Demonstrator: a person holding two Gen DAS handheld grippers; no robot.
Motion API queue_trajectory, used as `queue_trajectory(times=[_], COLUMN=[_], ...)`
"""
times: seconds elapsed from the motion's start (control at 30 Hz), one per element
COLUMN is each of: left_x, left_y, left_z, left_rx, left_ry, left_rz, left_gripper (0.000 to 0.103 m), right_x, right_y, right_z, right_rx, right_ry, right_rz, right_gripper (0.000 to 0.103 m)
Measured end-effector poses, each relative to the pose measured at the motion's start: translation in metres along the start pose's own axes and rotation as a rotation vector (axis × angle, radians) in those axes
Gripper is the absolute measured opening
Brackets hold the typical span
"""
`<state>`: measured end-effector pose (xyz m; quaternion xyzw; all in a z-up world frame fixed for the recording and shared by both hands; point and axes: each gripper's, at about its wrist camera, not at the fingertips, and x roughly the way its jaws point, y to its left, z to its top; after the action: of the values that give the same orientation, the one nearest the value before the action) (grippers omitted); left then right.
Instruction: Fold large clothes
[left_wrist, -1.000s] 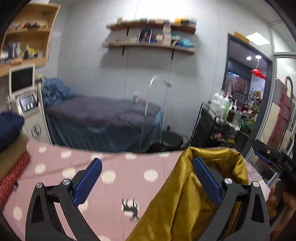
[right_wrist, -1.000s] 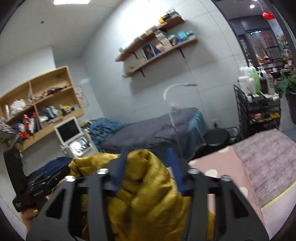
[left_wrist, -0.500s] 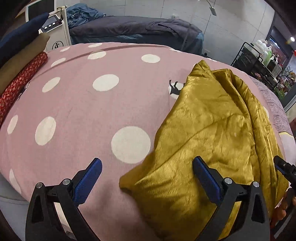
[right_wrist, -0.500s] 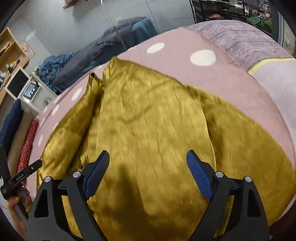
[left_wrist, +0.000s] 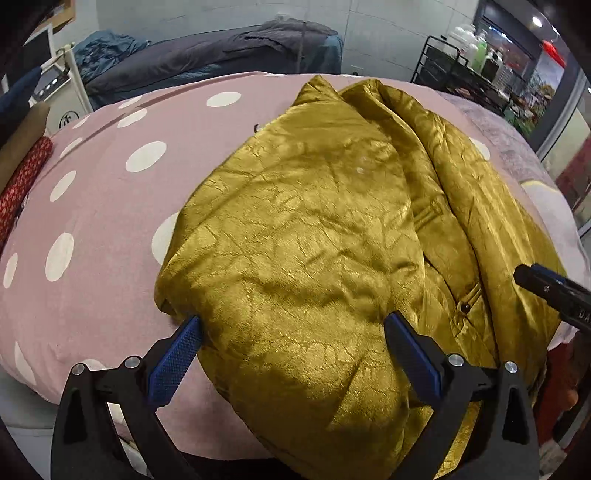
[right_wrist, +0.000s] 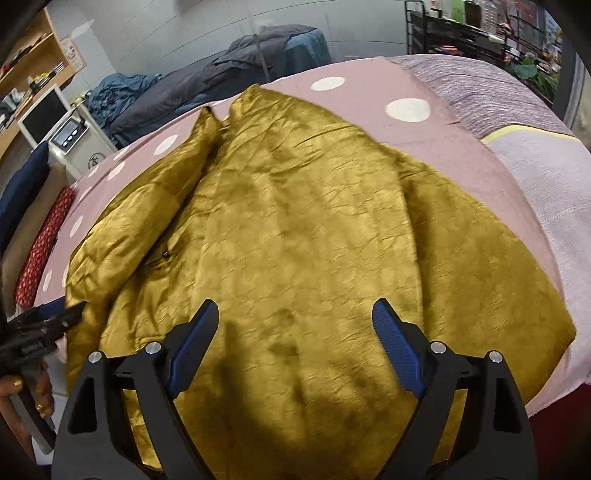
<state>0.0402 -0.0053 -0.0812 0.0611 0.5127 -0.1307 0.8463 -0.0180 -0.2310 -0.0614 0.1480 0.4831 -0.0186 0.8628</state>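
Note:
A large mustard-gold satin jacket (left_wrist: 325, 229) lies spread on the pink polka-dot bed cover (left_wrist: 99, 221); it also fills the right wrist view (right_wrist: 303, 229). My left gripper (left_wrist: 293, 332) is open and empty, just above the jacket's near left edge. My right gripper (right_wrist: 293, 325) is open and empty above the jacket's near hem. The right gripper's tip shows at the right edge of the left wrist view (left_wrist: 546, 284). The left gripper shows at the left edge of the right wrist view (right_wrist: 40, 325).
Folded red, tan and navy cloths (left_wrist: 22, 177) lie stacked at the bed's left side. A grey massage bed (left_wrist: 221, 55) and a white machine (right_wrist: 70, 133) stand behind. A black rack with bottles (left_wrist: 472, 62) is at the back right. A grey-lilac blanket (right_wrist: 517, 122) covers the bed's right part.
One second ago my right gripper held the jacket up in the air; since then the jacket has come down flat on the bed, and both grippers now hover open over its near edge.

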Motion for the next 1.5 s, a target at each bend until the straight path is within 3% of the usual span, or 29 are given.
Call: queue_trajectory(times=[0.1,0.33,0.47,0.5,0.6,0.67,0.73,0.83,0.9,1.0,1.17,1.27,1.3,1.37,1.4,1.43,1.5], left_x=[0.005,-0.011,-0.016,-0.013,0.005,0.01,0.006,-0.004,-0.011,-0.017,-0.033,-0.034,-0.035,-0.036,-0.036,-0.034,-0.032], left_y=[-0.011,0.005,-0.002,-0.007,-0.019,-0.018,-0.009,0.015,0.034,0.068,0.137,0.184,0.196,0.219,0.228,0.244,0.266], left_z=[-0.007,-0.009,-0.016,-0.02,-0.031,-0.033,-0.028,-0.011,0.005,0.03,0.083,0.116,0.124,0.151,0.16,0.173,0.183], left_rx=[0.033,-0.063,-0.051,-0.03,0.022,-0.002,-0.037,-0.075,-0.069,-0.095,-0.162,-0.241,-0.256,-0.221,-0.225,-0.272,-0.396], left_ry=[0.012,0.05,0.08,0.084,0.081,0.072,0.051,0.001,-0.055,-0.108,-0.209,-0.242,-0.254,-0.324,-0.329,-0.288,-0.223], left_rz=[0.039,-0.088,-0.133,-0.121,0.009,0.021,0.022,0.042,0.121,0.187,0.362,0.414,0.442,0.653,0.679,0.654,0.478], left_gripper=[0.097,0.097,0.097,0.097,0.095,0.083,0.054,0.026,0.019,0.018,0.014,0.014,0.003,0.0,0.0,0.0,0.0], right_x=[0.005,0.019,0.023,0.024,0.026,0.025,0.02,0.012,0.011,0.009,0.003,-0.003,-0.003,-0.003,-0.004,-0.004,-0.003], right_y=[0.016,0.031,0.034,0.035,0.038,0.039,0.039,0.029,0.022,0.013,0.013,0.016,0.016,0.016,0.016,0.018,0.023], right_z=[-0.006,-0.018,-0.022,-0.023,-0.023,-0.022,-0.019,-0.013,-0.01,-0.005,-0.001,0.001,0.001,0.003,0.006,0.009,0.013], right_rx=[-0.053,-0.104,-0.135,-0.143,-0.169,-0.174,-0.167,-0.126,-0.104,-0.07,-0.039,-0.035,-0.026,-0.001,0.012,0.017,0.005], right_ry=[0.017,0.059,0.066,0.065,0.066,0.065,0.05,0.028,0.024,0.022,0.013,0.005,0.008,0.014,0.015,0.014,0.005], right_rz=[0.004,-0.059,-0.097,-0.103,-0.114,-0.114,-0.109,-0.088,-0.083,-0.078,-0.06,-0.039,-0.024,0.023,0.044,0.053,0.057], right_gripper=[0.084,0.084,0.083,0.075,0.053,0.04,0.031,0.021,0.014,0.012,0.012,0.012,0.012,0.011,0.011,0.011,0.011])
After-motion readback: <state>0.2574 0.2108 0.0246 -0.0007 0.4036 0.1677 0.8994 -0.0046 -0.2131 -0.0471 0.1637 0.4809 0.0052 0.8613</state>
